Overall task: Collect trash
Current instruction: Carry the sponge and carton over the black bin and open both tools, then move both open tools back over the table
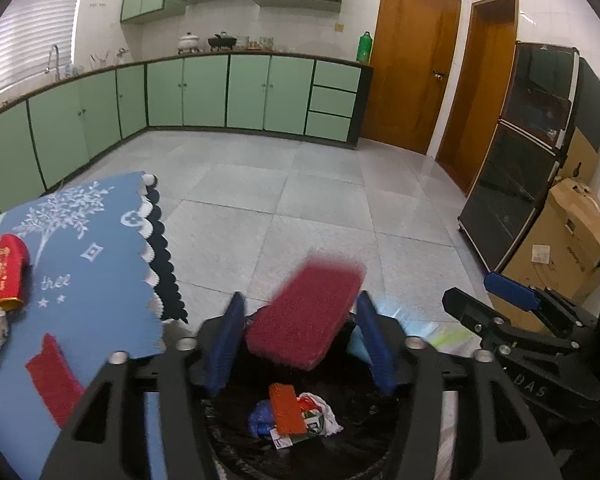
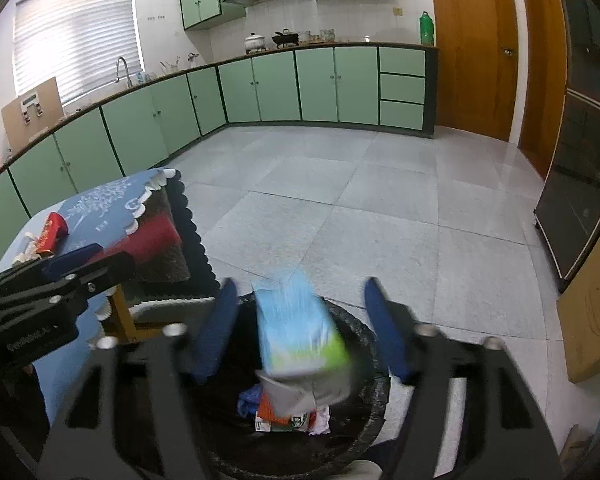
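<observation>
Below both grippers a black-lined bin (image 1: 340, 452) is holding trash (image 1: 296, 412); the left gripper (image 1: 300, 344) is standing released, a blurred red sponge (image 1: 306, 312) loose between its jaws; the right gripper (image 2: 300, 332) is likewise released, a blurred blue packet (image 2: 300, 328) loose between its jaws; far left, a red can (image 1: 10, 272) is lying on the blue tablecloth (image 1: 100, 280).

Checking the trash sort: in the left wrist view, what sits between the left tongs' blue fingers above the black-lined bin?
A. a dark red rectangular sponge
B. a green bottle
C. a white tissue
A: the dark red rectangular sponge hangs blurred between the left tongs, above the black-lined bin.
</observation>
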The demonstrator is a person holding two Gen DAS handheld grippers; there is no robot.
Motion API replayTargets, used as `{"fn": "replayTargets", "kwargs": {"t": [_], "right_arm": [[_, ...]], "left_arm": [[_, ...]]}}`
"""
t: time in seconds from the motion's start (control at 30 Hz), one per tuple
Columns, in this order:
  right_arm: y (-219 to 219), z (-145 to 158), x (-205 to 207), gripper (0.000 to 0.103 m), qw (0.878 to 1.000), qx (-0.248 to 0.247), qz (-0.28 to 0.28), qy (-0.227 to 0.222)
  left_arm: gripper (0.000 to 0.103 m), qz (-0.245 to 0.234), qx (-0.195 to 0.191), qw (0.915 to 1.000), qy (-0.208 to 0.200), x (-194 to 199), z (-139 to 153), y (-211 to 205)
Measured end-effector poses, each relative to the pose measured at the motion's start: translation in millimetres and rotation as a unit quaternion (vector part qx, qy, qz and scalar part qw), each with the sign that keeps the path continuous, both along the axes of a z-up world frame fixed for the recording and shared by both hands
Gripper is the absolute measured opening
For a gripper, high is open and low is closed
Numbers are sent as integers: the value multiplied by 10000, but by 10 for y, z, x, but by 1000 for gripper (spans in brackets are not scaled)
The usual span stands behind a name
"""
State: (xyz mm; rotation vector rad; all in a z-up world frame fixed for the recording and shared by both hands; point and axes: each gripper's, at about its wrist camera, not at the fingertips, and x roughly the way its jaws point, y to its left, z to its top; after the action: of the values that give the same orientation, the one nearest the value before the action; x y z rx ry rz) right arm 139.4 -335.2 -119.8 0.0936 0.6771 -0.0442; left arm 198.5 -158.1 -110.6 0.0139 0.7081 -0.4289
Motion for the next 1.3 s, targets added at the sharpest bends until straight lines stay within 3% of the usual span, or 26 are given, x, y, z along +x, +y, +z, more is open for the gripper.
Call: {"fn": "replayTargets", "kwargs": {"t": [0.03,0.23,0.57,0.77,1.0,1.3], "right_arm": [[-13,-16,-4,72,10000,-1,-24,15],[-69,-22,-44,86,9998,51,-194,-11],[271,196,-101,90,9993,202,146,-295],[826,348,-39,90,9962,315,697,-424],[1651,398,73,90,9866,441,1506,-449],[2360,219,203,90,9769,255,2113,-169]], "left_arm": [[71,6,-34,10000,-6,-4,3,6],[71,139,-120,9998,-46,-21,58,135],[73,817,120,9955,-473,-277,296,880],[75,1503,332,9859,-651,-495,370,1559],[75,2223,340,9727,-575,-650,277,2286],[75,2652,411,9626,-376,-748,54,2753]]}}
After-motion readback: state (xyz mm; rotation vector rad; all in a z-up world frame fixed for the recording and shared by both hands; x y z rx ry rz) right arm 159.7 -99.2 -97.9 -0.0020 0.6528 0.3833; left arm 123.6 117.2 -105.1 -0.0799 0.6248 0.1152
